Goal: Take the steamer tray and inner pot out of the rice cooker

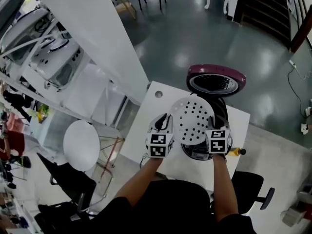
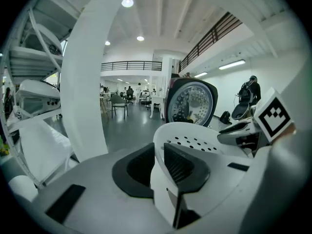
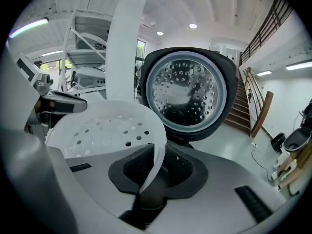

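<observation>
My left gripper [image 2: 158, 162] is clamped on the steamer tray [image 2: 195, 140]. Its two black pads pinch the thin white rim on the tray's left side. My right gripper [image 3: 156, 167] is clamped on the same tray too. Its pads squeeze the rim on the other side, and the rim curves up between them. So the tray hangs between my two grippers, one on each edge. It is round and white, with lots of little holes in its floor. From my head view it sits over the open mouth of the rice cooker [image 1: 197, 152] and tips a bit toward me. The cooker's lid [image 1: 216, 80] stands open behind the tray. The lid is dark red outside and shiny with dots inside. The cooker stands on a white table [image 1: 156, 111]. The tray covers the inside of the cooker, so I cannot see the inner pot.
</observation>
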`<state>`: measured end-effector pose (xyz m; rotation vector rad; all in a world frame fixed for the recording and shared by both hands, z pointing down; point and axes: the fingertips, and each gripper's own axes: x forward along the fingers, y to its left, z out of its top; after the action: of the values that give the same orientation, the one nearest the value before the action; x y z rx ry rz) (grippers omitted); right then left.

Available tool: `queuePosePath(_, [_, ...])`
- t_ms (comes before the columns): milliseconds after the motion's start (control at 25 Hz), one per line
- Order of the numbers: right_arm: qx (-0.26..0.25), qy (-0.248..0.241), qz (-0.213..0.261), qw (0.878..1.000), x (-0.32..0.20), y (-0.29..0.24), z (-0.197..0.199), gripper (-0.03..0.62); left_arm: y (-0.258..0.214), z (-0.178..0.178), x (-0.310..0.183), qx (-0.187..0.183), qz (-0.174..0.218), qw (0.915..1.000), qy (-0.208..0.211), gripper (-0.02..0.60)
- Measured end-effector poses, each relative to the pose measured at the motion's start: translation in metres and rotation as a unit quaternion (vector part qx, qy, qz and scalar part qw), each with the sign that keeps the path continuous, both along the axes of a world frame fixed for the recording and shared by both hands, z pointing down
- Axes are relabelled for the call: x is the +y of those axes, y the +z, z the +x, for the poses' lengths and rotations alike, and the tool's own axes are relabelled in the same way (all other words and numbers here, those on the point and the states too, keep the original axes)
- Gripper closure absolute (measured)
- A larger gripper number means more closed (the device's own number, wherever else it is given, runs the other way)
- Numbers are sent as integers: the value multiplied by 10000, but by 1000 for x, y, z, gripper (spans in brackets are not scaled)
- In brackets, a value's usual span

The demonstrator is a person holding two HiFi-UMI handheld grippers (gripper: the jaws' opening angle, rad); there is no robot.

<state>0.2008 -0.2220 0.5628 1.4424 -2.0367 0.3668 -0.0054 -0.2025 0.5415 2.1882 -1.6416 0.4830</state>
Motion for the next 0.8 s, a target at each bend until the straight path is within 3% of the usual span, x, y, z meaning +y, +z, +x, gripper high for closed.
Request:
queuePosePath(160, [-81,141,-21,9999,-7,-1,-55,536,0,-55,-11,169,-10,9998,96,525])
queuePosePath(800, [56,358,-336,9988,-22,36,-200,539,45,-200,-34,99,-231,9992,297,525])
